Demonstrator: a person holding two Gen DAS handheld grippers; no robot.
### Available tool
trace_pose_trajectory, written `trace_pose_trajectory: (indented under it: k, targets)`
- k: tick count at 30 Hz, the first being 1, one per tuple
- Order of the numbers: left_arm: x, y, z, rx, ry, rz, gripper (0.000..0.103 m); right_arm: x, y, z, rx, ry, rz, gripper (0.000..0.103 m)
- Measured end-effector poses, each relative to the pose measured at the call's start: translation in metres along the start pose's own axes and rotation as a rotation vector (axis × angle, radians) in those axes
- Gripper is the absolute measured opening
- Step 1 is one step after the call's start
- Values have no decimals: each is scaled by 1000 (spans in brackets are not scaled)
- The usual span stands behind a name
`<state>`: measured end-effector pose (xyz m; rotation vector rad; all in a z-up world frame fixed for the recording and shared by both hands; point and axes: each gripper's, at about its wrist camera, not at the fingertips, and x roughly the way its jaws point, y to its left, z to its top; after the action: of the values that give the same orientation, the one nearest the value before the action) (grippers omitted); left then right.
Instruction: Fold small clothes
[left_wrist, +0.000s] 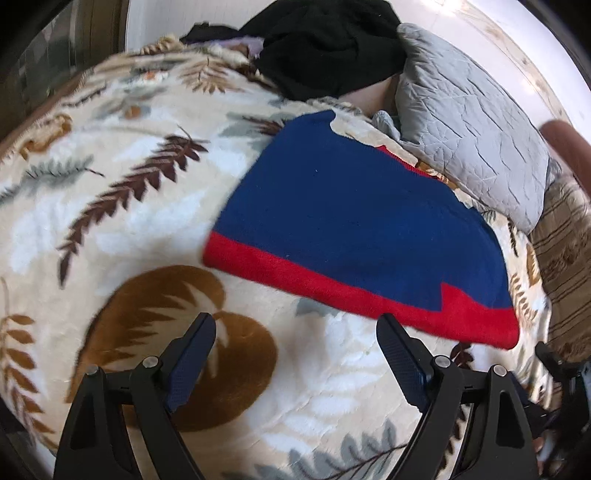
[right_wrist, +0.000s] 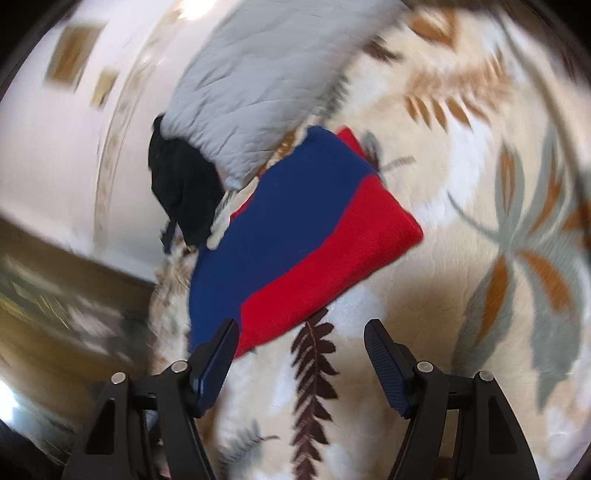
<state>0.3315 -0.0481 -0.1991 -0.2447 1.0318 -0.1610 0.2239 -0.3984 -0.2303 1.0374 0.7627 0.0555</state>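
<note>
Blue-and-red garment (left_wrist: 354, 229) flat on bed blanket (left_wrist: 110, 177), near the pillow-side edge. Left gripper (left_wrist: 295, 354) and right gripper (right_wrist: 299, 354) both spread wide, empty; red hem just ahead of both, right nearer.

One folded garment (left_wrist: 354, 221) lay on the bed, blue with a red band, and it was the only one of its kind in sight. One blanket (left_wrist: 122, 206) with a leaf pattern covered the bed beneath it. One grey quilted pillow (left_wrist: 469, 125) sat beside the garment. One heap of black cloth (left_wrist: 325, 48) lay past the pillow; how many pieces were in it I could not tell. There were two grippers, the left gripper (left_wrist: 297, 360) and the right gripper (right_wrist: 301, 363), each with two fingers standing apart and nothing between them. On the wall hung two small frames (right_wrist: 75, 53), blurred.
</note>
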Motion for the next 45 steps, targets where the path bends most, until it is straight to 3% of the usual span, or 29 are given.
trace_pose_trajectory:
  k: [7,10,12,18,23,41,45]
  targets:
    - [15,6,7,-79,30,-29,89,17,-20,11,138,4,62,74]
    - [10,-1,9,-53,-28,24,89,19,-20,11,139,10,61,74]
    - [3,-7,9,-15,-78,67,89,18,-14,12,107,2,48,74]
    - [-16,-20,9,95,-197,146,89,7,38,-1,-195,-77,-51,74]
    - [-23,-22,9,124,-235,163,89,9,36,-4,-185,-62,-56,74]
    - [-25,-24,7,133,-236,168,89,1,32,-4,-163,-76,-36,74]
    - [-18,-22,8,111,-187,125,89,1,27,-2,-141,-73,-30,74]
